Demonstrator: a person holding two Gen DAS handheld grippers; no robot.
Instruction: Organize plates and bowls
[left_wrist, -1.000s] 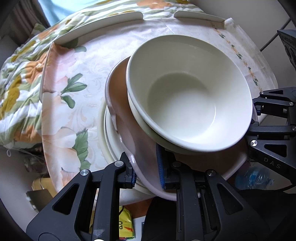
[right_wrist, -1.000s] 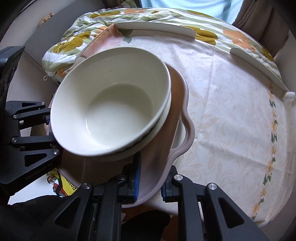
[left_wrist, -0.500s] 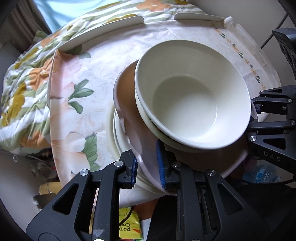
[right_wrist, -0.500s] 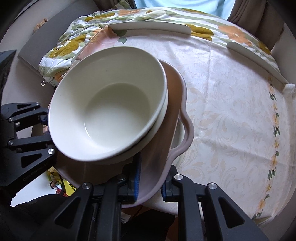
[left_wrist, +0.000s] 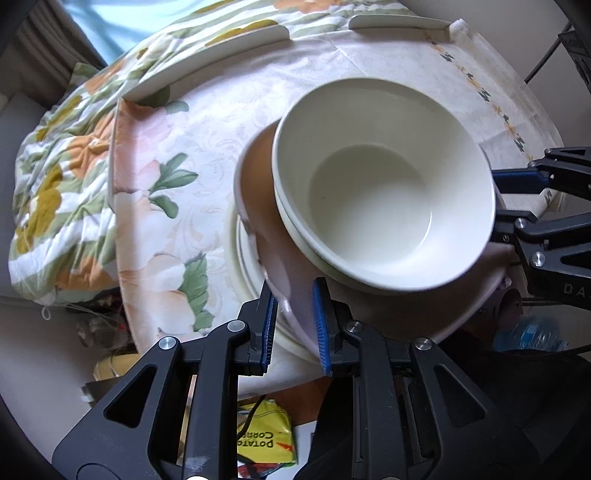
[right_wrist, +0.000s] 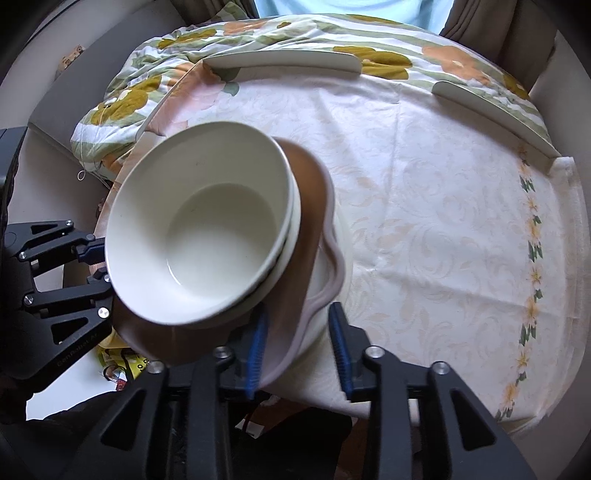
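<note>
Floral tablecloth; stacked bowls on pink plate

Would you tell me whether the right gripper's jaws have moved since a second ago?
Yes. The right gripper is opening; its outer finger now stands clear of the pink plate rim.

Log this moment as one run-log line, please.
stage: stacking dishes | left hand-held gripper: shut on pink plate rim | right hand-held gripper: jaws opening, rim between | bowls: on pink plate

Left hand-held gripper clamped; right hand-held gripper opening.
</note>
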